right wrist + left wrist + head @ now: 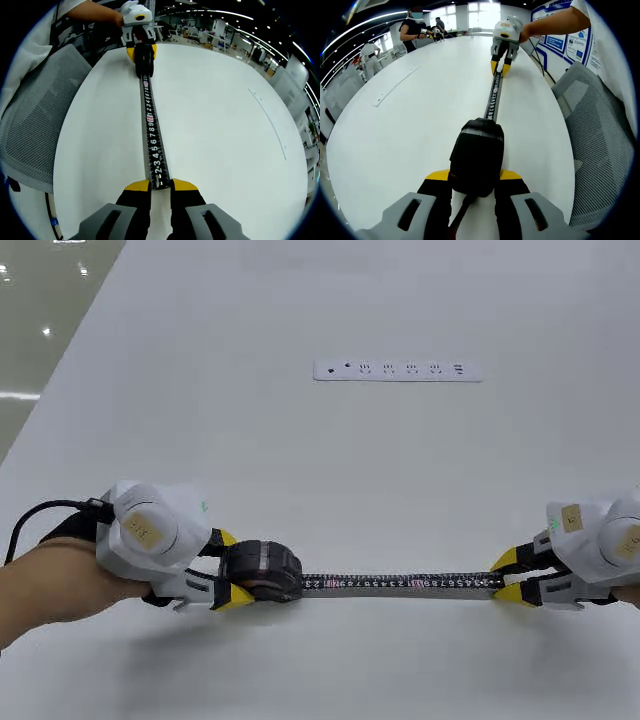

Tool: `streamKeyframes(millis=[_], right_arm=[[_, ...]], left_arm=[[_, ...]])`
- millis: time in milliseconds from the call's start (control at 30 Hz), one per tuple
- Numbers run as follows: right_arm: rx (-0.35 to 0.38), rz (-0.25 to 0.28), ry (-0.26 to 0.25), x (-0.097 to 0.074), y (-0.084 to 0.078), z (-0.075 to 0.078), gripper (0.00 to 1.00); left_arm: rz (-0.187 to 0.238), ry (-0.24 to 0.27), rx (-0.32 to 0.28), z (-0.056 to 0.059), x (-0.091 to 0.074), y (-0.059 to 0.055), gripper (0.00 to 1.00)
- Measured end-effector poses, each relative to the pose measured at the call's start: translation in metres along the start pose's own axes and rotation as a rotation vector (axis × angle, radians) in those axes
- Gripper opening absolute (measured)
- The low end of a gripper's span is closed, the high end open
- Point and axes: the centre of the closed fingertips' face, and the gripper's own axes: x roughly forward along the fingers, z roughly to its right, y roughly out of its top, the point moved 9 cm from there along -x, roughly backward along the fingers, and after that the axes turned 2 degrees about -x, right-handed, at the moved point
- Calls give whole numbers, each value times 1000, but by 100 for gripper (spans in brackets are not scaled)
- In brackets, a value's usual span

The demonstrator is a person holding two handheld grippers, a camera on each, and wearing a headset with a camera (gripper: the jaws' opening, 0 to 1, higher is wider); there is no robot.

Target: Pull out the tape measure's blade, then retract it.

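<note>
Black tape measure (pixel 262 570) sits clamped in the left gripper (pixel 232 567) on the white table (pixel 300 460); its blade (pixel 400 582) runs out flat to the right gripper (pixel 507 577), clenched on its tip.

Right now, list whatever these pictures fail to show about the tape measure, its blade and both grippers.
- Blade end hook: right gripper view, hidden between the right gripper tips.
- Tape measure rear and underside: left gripper view, covered by the left gripper.
- Blade numerals: head view, too small to read.
- Power strip switch: head view, too small.
- Right gripper body: head view, cut off by the right edge.
</note>
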Motion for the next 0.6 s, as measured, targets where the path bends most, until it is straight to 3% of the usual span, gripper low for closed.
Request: streamKeyframes(millis=[600], right_arm=[[20, -6, -1, 1, -1, 2, 14]], left_arm=[[1, 12, 4, 2, 0, 0, 28]])
